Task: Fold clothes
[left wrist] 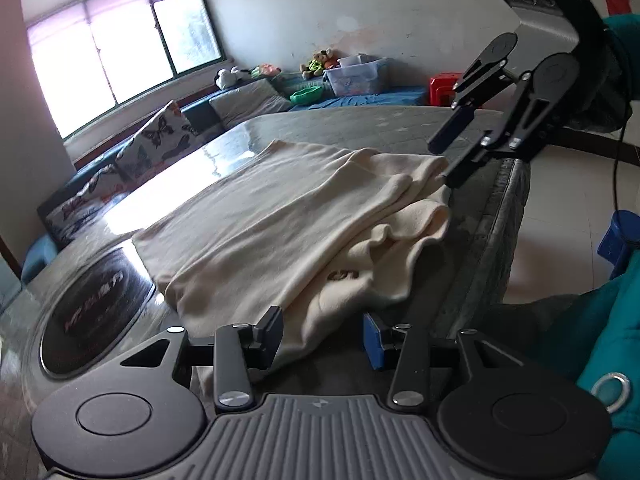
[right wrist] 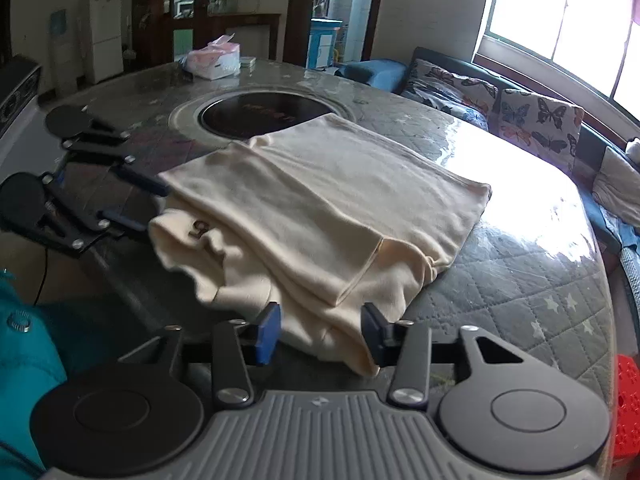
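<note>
Left wrist view: one cream garment (left wrist: 280, 216) lies between two gaping grippers, left gripper (left wrist: 324, 336) and right gripper (left wrist: 448, 160).

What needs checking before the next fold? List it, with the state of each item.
1. Left gripper open and placed at the garment's near edge: ok, jaws apart with cloth between them.
2. Right gripper open at the opposite end: ok, jaws apart around the folded edge.
3. Cream garment lying flat: not ok, the top layer is smooth but the end nearest the person is bunched and rumpled.
4. Garment fully on the table: not ok, the rumpled end droops over the table edge.
5. Cooktop clear of cloth: not ok, one corner of the garment overlaps its rim.
6. Whether either gripper's pads touch the fabric: cannot tell.
</note>
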`<move>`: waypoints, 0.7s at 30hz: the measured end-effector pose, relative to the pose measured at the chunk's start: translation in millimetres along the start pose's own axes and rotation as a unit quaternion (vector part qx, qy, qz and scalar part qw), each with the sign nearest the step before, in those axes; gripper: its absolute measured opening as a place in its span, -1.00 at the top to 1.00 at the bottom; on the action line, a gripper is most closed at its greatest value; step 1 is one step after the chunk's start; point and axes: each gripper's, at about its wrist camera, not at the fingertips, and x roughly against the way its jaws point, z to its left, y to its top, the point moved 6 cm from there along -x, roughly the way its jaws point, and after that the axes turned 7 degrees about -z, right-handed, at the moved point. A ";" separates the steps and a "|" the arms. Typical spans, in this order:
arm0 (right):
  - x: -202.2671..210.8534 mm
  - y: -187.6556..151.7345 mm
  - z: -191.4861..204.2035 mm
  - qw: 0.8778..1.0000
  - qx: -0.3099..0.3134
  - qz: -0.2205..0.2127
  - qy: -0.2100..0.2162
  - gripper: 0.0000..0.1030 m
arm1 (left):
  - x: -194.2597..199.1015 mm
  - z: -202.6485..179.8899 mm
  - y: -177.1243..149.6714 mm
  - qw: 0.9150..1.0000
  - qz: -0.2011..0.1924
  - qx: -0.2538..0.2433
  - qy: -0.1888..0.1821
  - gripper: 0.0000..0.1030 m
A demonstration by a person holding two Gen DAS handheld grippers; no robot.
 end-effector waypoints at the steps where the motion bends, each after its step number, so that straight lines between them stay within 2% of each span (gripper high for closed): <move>1: 1.8 -1.1 1.6 1.000 0.005 0.001 0.001 0.05 | -2.3 0.5 0.3 1.000 -0.002 -0.001 0.001 0.12; 2: 3.0 -2.4 3.6 1.000 0.010 0.004 0.004 -0.01 | -4.1 1.4 0.8 1.000 -0.002 0.001 -0.001 0.16; 3: 3.7 -3.8 6.3 1.000 0.018 0.005 0.007 -0.14 | -5.4 3.1 1.4 1.000 -0.004 0.006 -0.002 0.32; 4: 4.3 -5.2 9.4 1.000 0.027 0.007 0.011 -0.16 | -6.6 5.0 2.0 1.000 -0.006 0.011 -0.002 0.50; 7: 3.2 -6.2 18.2 0.998 0.050 0.007 0.021 -0.16 | -7.6 14.8 6.3 0.999 -0.013 0.033 -0.005 0.76; 17: -26.3 11.4 28.8 0.995 0.088 -0.022 0.042 -0.25 | -18.8 57.3 31.7 0.992 -0.033 0.119 -0.006 0.81; 20: -36.1 16.1 23.1 0.996 0.074 -0.020 0.048 -0.13 | -26.8 64.6 31.7 0.992 -0.029 0.127 -0.004 0.81; 21: -39.4 17.6 21.2 0.996 0.069 -0.019 0.050 -0.03 | -28.7 66.6 30.7 0.991 -0.027 0.130 -0.004 0.80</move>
